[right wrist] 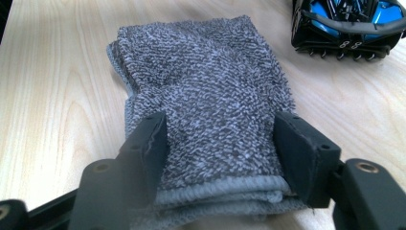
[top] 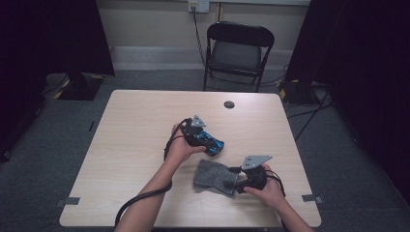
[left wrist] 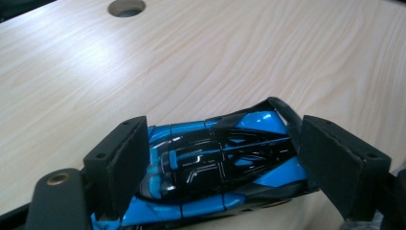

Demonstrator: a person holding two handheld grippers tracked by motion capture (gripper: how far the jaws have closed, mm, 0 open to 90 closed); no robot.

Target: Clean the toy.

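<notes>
On the wooden table (top: pixel 135 145), the left gripper (left wrist: pixel 215 167) stands with its jaws spread around a blue and black toy car (left wrist: pixel 215 158), apart from its right side, while the right gripper (right wrist: pixel 220 153) straddles the near end of a folded grey towel (right wrist: pixel 206 86) just beside the car, jaws at its sides.

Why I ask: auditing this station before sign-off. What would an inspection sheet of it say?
Surface: pale wooden table with a cable hole.
Job's things: blue-black toy car and folded grey towel, apart.
Clutter: nothing seen.
Tools: left tool open around the car; right tool shut on the towel's near end.
Cables: cable trails from the left tool off the near edge.
Surroundings: folding chair, dark curtains, floor leads.
</notes>
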